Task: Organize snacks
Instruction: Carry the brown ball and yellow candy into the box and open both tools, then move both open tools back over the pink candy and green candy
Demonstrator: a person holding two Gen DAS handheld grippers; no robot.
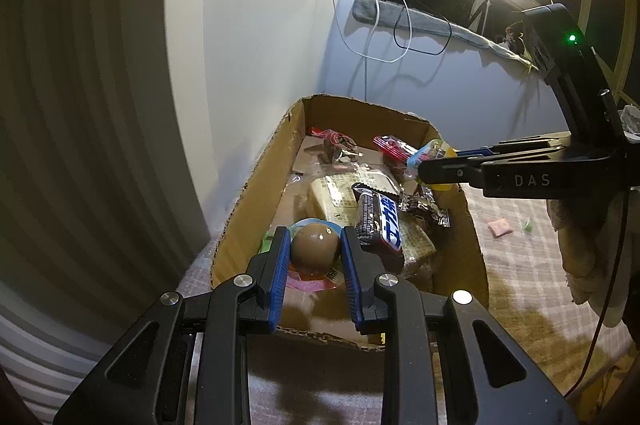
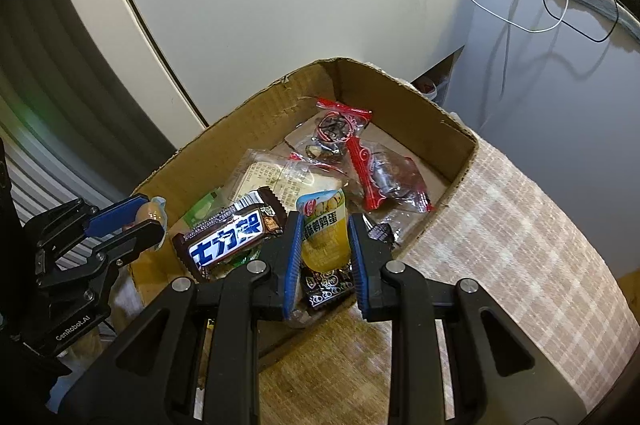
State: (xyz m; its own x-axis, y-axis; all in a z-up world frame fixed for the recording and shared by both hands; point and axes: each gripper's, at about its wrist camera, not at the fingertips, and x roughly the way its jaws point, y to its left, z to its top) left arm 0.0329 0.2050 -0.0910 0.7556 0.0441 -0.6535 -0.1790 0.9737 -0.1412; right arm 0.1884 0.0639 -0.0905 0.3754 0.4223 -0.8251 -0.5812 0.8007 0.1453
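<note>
Snacks (image 2: 320, 177) crowd the cardboard box (image 2: 256, 113); its open top gives access.

Wrapped snacks (image 1: 380, 221) in cardboard box (image 1: 472, 245)

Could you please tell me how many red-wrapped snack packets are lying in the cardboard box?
2. One red-topped packet lies near the far corner of the cardboard box; the other red packet lies just nearer, along the right wall. Others may be hidden under the pile.

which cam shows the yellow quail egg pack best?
Right wrist: the yellow quail egg pack sits front-on, label readable, clamped in the right tongs over the cardboard box. Left wrist shows only its end past those tongs.
</note>
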